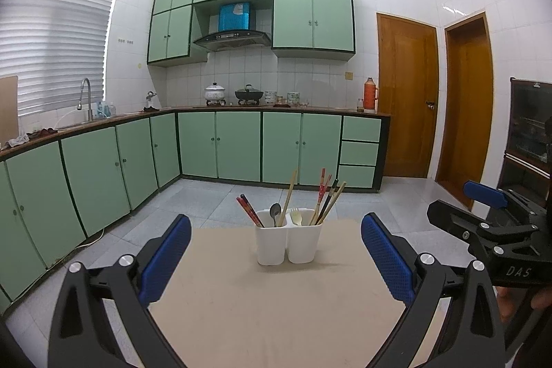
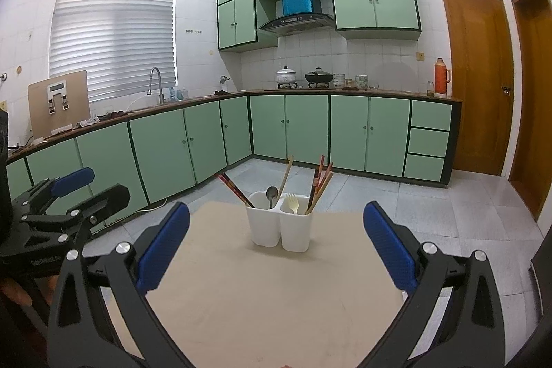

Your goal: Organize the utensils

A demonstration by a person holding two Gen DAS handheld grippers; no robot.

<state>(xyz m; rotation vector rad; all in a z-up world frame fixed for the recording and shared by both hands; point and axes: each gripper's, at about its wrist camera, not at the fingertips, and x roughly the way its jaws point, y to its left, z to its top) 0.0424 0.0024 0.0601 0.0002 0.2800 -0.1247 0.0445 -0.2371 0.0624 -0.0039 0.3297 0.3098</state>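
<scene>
A white two-compartment utensil holder (image 1: 288,242) (image 2: 280,229) stands at the far end of a beige table (image 1: 276,309) (image 2: 272,292). Its left compartment holds red chopsticks (image 1: 250,211), a metal spoon (image 1: 275,212) and a pale chopstick. Its right compartment holds a pale plastic fork (image 1: 296,217) (image 2: 292,203) and several chopsticks (image 1: 327,199). My left gripper (image 1: 276,259) is open and empty, short of the holder. My right gripper (image 2: 276,247) is open and empty, also short of it. Each gripper shows at the edge of the other's view.
Green kitchen cabinets (image 1: 220,145) run along the far wall and left side under a counter with pots and a red thermos (image 1: 371,95). Wooden doors (image 1: 407,95) stand at the right. Grey tiled floor surrounds the table.
</scene>
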